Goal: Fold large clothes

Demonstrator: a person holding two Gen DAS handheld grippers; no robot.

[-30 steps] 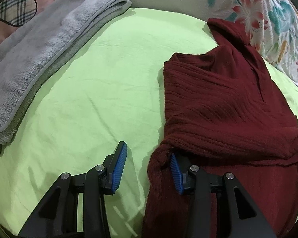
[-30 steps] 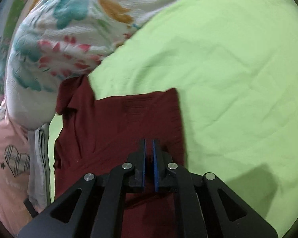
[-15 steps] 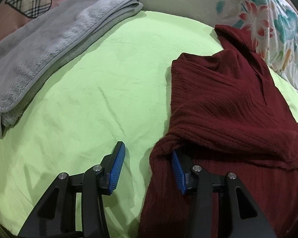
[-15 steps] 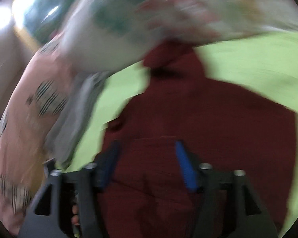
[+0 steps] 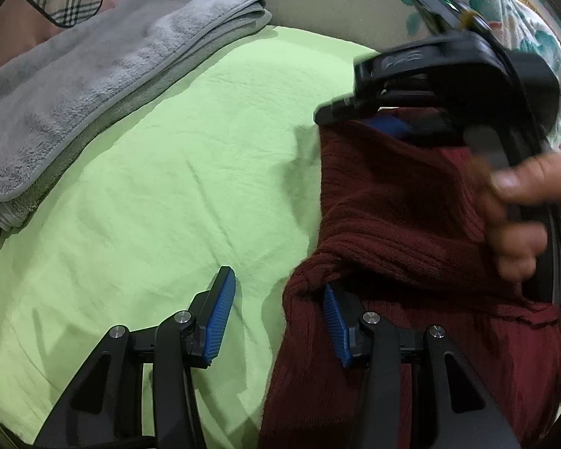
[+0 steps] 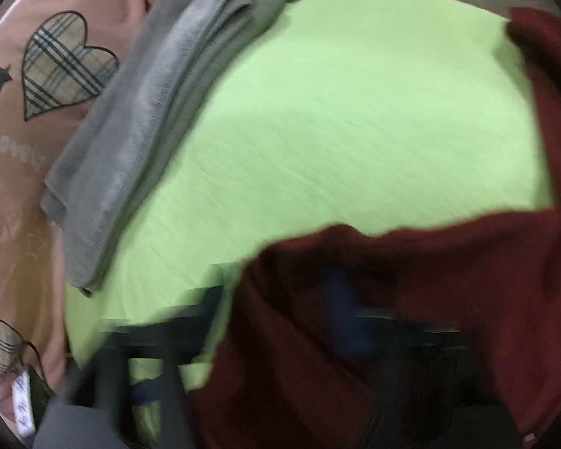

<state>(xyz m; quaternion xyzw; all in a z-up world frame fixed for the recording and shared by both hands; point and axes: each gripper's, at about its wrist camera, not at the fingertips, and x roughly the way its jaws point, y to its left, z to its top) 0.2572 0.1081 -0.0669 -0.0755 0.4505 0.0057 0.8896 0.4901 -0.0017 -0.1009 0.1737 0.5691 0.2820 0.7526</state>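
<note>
Left wrist view shows the dark red sweater lying on the green bed sheet, on the side away from the folded grey blanket. The left hand-held gripper is spread wide, and its right finger sits under the sweater's near edge, where the cloth bunches up. The right hand-held gripper is at the sweater's far edge with cloth draped over its blue pad; I cannot tell whether it is clenched. A person's hand holds it. Between the sweater and the blanket is a wide stretch of bare sheet. In the blurry right wrist view, the sweater's edge hangs across the gripper.
</note>
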